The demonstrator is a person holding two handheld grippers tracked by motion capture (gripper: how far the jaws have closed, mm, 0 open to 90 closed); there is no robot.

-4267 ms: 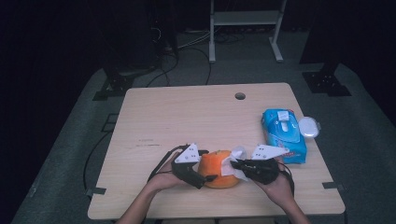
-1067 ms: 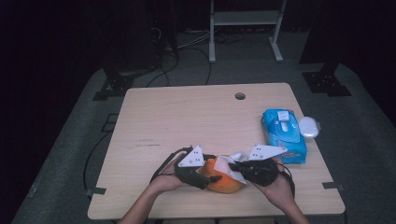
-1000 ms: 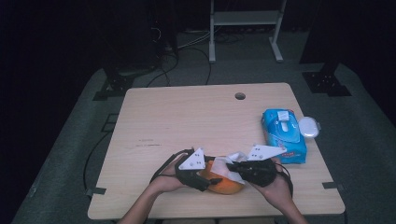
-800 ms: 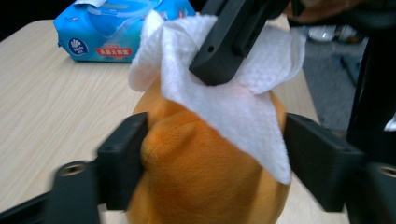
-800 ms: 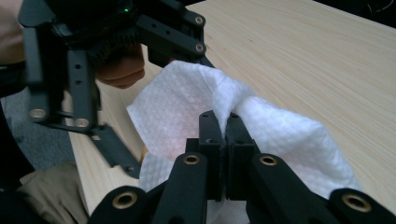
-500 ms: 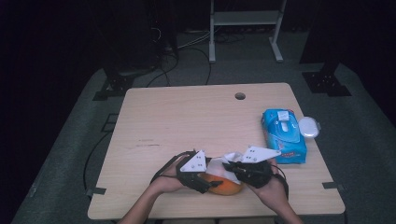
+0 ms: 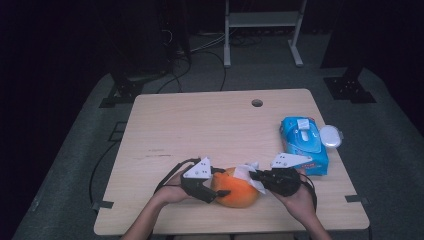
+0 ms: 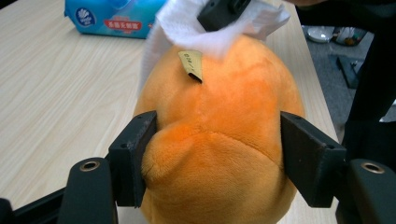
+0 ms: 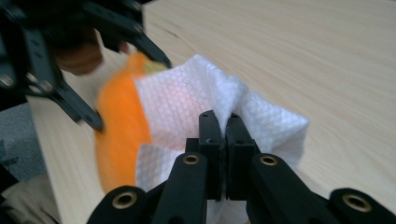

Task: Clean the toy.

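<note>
An orange plush toy [image 7: 239,192] lies near the table's front edge. My left gripper [image 7: 222,185] is shut on it from the left. In the left gripper view both pads press into the toy's [image 8: 219,107] sides, and the jaws have just been closing further on it. My right gripper [image 7: 255,176] comes in from the right, shut on a crumpled white wipe [image 7: 247,172]. The wipe [image 9: 187,102] rests against the upper side of the toy [image 9: 119,135]. A small yellow tag [image 8: 191,63] sticks out of the plush just below the wipe [image 8: 187,23].
A blue pack of wet wipes [image 7: 303,145] lies at the table's right edge, with a white oval lid [image 7: 331,135] beside it. A cable hole [image 7: 257,103] sits near the far edge. The wooden table [image 7: 200,125] is bare to the left and beyond the toy.
My right gripper slid the wipe a little leftward over the toy, then back to the right. The left gripper shifted slightly with the toy still in it.
</note>
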